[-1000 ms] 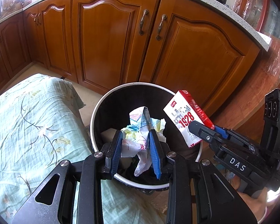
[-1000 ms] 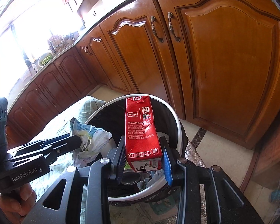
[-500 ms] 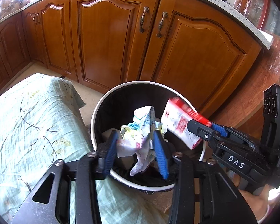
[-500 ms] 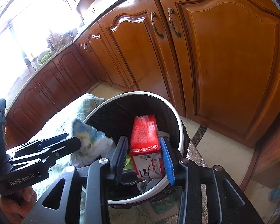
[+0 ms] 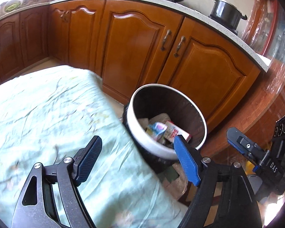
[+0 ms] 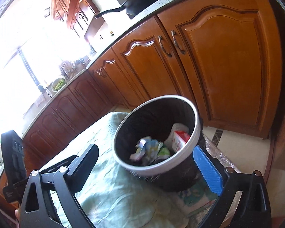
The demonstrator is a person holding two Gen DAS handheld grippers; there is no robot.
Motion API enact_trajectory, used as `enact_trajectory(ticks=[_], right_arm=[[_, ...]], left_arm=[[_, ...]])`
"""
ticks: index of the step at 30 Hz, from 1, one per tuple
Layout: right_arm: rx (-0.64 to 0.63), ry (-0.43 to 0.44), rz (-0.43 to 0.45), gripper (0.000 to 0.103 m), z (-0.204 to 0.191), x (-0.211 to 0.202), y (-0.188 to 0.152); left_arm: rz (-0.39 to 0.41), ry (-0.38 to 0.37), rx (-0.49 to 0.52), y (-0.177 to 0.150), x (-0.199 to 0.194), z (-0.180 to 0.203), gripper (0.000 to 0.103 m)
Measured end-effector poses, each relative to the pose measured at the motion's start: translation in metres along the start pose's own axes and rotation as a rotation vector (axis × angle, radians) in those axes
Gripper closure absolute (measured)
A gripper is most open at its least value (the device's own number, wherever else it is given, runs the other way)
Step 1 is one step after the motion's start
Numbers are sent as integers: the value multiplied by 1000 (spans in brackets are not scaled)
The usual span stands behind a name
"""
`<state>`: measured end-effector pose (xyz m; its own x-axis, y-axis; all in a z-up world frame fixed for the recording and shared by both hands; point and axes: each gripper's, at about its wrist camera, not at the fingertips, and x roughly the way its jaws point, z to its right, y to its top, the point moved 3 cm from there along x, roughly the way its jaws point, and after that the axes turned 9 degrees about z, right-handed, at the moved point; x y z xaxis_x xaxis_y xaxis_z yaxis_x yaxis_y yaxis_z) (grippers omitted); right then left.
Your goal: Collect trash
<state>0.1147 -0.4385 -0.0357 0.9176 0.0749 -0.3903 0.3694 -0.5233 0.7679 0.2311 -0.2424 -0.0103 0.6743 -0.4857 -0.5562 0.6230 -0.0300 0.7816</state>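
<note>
Trash sits inside the bin now: we see the red-and-white carton (image 5: 175, 133) lying tilted among the other scraps, and the crumpled colourful wrapper (image 5: 157, 128) just beside it, touching it. From the right wrist view the same pair shows up clearly, carton (image 6: 179, 137) leaning against the far inner wall, wrapper (image 6: 147, 149) bunched up nearer the middle. The trash bin (image 5: 142, 129) itself is dark inside with a pale rim, standing on the floor right in front of the wooden cabinet doors (image 5: 205, 68).

Our left hand-held gripper (image 5: 137, 156) is spread wide, nothing between its blue pads, hanging over the edge of the pale green floral cloth (image 5: 47, 114) with its right finger overlapping the bin's rim in view. Our right hand-held gripper (image 6: 148, 163) is just as wide and empty, one dark finger over the cloth (image 6: 112, 186), the blue-padded finger low beside the bin (image 6: 157, 169). We catch the right one off to the side in the left view too (image 5: 243, 148).

Up on the counter (image 5: 199, 13) a dark lidded pot (image 5: 225, 13) stands near the far end, and a black pan (image 6: 142, 0) rests further along. The picture is a bit smeared around the cloth.
</note>
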Motion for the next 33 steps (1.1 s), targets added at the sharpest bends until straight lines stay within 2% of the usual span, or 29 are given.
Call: enact_trajectory(ticks=[4,10,14,18,20,23,27,33], right_arm=[[-21,11,24,2,-24,-21,-21],[-112,24,89,1,-59,-53,-37],[-143,45,150,0,-78,-79,-36],[-222,57,218,0,-105,-105,-21],[-269,62,258,0,-120,-117,-12],[-325,53,315,0,-136,-129,-8],[-342,44,327,0,-137,-125,-28],[-355,13,289,0,-121,-109,-71]], left_arm=[[22,21,-33,-26,-34,-20,21],[94,68,-4,-47,-83,-39,20],[167,79,11,-48,-117,-45,16],[261,78,35,-39,-154,-43,13],[316,85,59,-31,-172,-39,1],[383,130,95,-27,-193,-36,0],[421,206,134,-40,-201,-38,0],[392,254,127,-67,-189,-53,0]])
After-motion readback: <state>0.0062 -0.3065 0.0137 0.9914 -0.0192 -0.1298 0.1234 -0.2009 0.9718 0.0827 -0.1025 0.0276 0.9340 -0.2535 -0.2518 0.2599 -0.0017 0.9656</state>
